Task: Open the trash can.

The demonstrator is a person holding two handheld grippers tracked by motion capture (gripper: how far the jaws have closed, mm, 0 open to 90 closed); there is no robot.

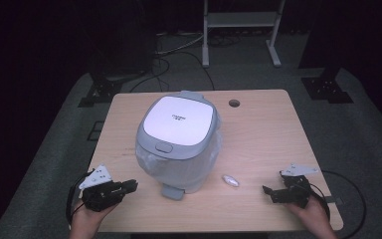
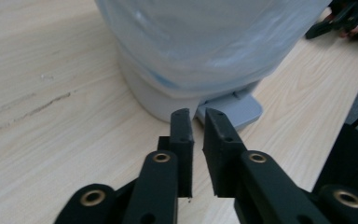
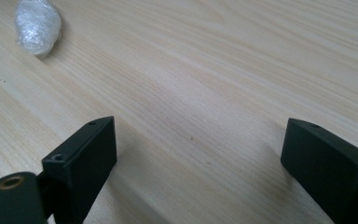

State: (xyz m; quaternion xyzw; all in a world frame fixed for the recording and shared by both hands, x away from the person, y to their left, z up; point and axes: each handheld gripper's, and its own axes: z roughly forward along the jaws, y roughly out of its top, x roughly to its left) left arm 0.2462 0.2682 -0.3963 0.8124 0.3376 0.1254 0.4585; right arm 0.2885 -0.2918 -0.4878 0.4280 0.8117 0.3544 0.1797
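Rice cooker [image 1: 179, 139] sat mid-desk, between your two claws — closer to the left one.

Your left claw [image 1: 132, 186], jaws nearly closed on nothing, pointed at the cooker's plastic-wrapped base and its grey foot tab [image 2: 233, 108] just ahead. Your right claw [image 1: 271, 191] rested wide open and empty on the desk [image 1: 263, 129], well apart from the cooker — only a small plastic-wrapped bundle [image 3: 38, 24] lay between.

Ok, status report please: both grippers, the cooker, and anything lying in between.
Left gripper nearly shut, empty, aimed at cooker base. Right gripper open, empty, over bare table. Plastic-wrapped rice cooker mid-table, lid closed. Small wrapped packet lies between cooker and right gripper.
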